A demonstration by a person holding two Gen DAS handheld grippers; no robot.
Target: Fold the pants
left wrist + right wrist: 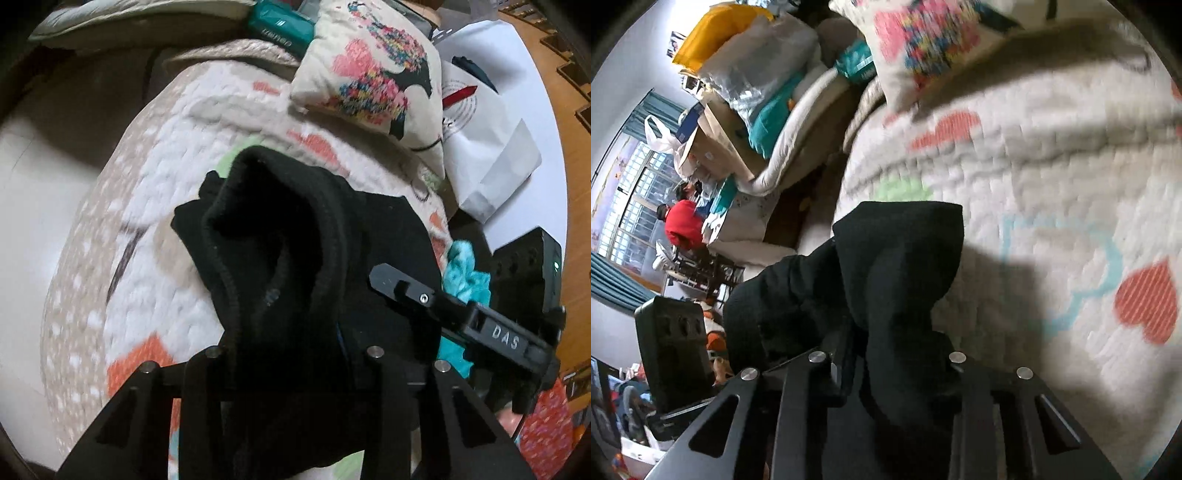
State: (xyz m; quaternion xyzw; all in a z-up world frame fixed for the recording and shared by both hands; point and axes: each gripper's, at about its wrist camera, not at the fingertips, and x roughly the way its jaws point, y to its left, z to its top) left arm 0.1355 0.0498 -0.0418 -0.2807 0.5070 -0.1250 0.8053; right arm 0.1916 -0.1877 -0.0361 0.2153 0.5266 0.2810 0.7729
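The black pants (pixel 280 236) hang bunched above a white quilted bedspread (pixel 166 177) with coloured hearts. My left gripper (pixel 291 354) is shut on the pants' ribbed edge, the cloth draping over its fingers. In the right wrist view my right gripper (pixel 886 354) is shut on another part of the black pants (pixel 897 258), which fold over it above the bedspread (pixel 1052 166). The right gripper's body (pixel 495 332) shows at the right of the left wrist view, close beside the cloth. Both sets of fingertips are hidden by fabric.
A patterned cushion (pixel 373 74) lies at the head of the bed, with a white bag (pixel 491 140) beside it. Teal cloth (pixel 461 273) sits at the right. Piled bedding and boxes (pixel 746 96) stand left of the bed, before a window (pixel 639 199).
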